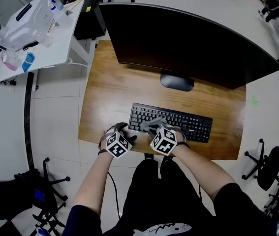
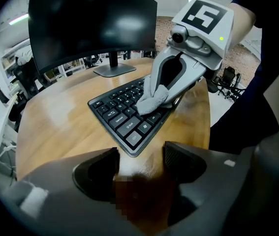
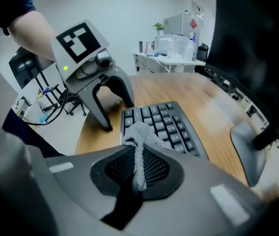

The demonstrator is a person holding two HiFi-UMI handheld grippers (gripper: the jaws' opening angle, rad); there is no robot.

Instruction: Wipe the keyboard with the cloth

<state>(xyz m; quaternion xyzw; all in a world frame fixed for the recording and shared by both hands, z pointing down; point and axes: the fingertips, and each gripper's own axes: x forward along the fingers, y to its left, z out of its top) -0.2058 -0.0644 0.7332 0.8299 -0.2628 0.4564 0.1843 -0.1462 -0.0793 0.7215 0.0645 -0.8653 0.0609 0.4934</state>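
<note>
My right gripper [image 3: 138,157] clamps the cloth [image 3: 141,131] on the left end of the keyboard [image 1: 191,124]; its length runs off toward frame right. My left gripper [image 2: 140,162] gapes empty.

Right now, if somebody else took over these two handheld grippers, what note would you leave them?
Right gripper: shut on the crumpled grey cloth, pressing it on the left half of the black keyboard.
Left gripper: open, empty, beside the keyboard's left end over the wooden desk.
Done: cloth gripped and on the keys; how much is wiped can't be told.
Left: probably the right-hand keys.
</note>
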